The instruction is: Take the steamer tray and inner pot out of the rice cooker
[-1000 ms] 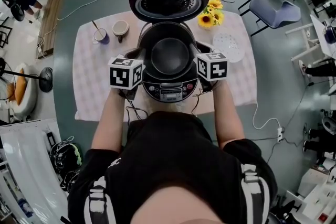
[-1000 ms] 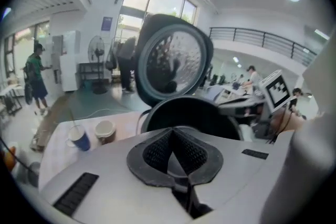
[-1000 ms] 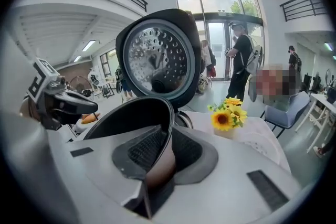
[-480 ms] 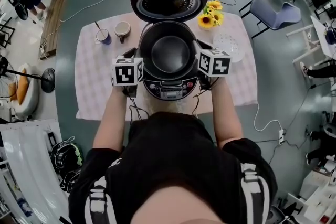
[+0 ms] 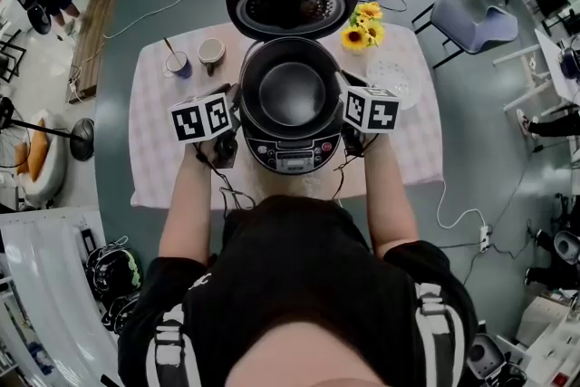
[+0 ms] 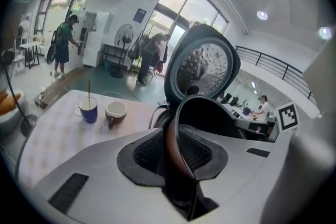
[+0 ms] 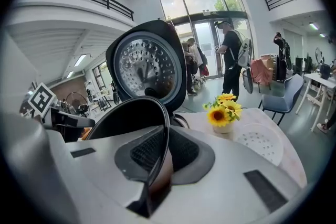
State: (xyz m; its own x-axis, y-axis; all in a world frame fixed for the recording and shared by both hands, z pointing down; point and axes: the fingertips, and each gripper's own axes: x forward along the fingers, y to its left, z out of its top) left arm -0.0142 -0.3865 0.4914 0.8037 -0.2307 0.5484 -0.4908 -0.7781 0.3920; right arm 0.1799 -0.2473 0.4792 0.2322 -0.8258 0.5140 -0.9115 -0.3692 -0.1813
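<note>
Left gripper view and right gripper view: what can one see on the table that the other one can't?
Only the left gripper view shows the blue cup with a stick in it and the brown cup beside it. Only the right gripper view shows the yellow flowers and the white tray with little holes, lying on the table. Both show the dark pot, its rim very close to the camera, and the cooker's open lid standing up behind it.

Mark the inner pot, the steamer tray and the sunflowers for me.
inner pot (image 5: 292,93), head view, bare floor inside.
steamer tray (image 7: 258,143), right gripper view, perforated middle.
sunflowers (image 5: 356,37), head view, nearest large bloom.
</note>
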